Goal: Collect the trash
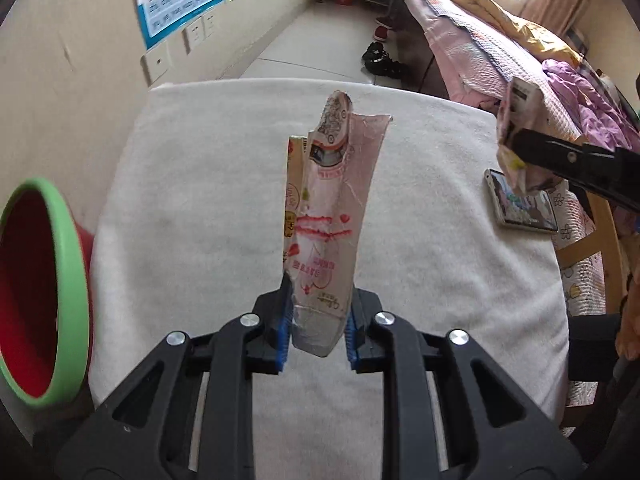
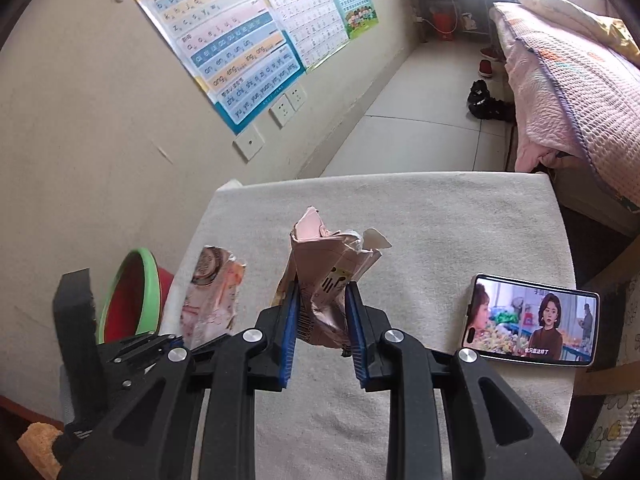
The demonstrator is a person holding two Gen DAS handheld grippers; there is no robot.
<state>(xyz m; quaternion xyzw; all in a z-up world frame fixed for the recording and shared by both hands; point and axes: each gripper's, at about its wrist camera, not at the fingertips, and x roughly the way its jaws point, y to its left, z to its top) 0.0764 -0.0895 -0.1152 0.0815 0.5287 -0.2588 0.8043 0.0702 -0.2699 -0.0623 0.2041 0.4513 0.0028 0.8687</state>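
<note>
My left gripper is shut on a long flattened pink snack wrapper, which stands upright above the white-clothed table. In the right wrist view this same wrapper hangs at the left, beside the bin. My right gripper is shut on a crumpled pink wrapper, held over the table's middle. The left wrist view shows that crumpled wrapper at the right edge, pinched in the right gripper's black fingers. A red bin with a green rim stands left of the table, its mouth towards me.
A phone with a video playing lies on the table's right side. The wall with posters and sockets runs along the left. A bed with pink covers is at the right, and shoes lie on the tiled floor beyond.
</note>
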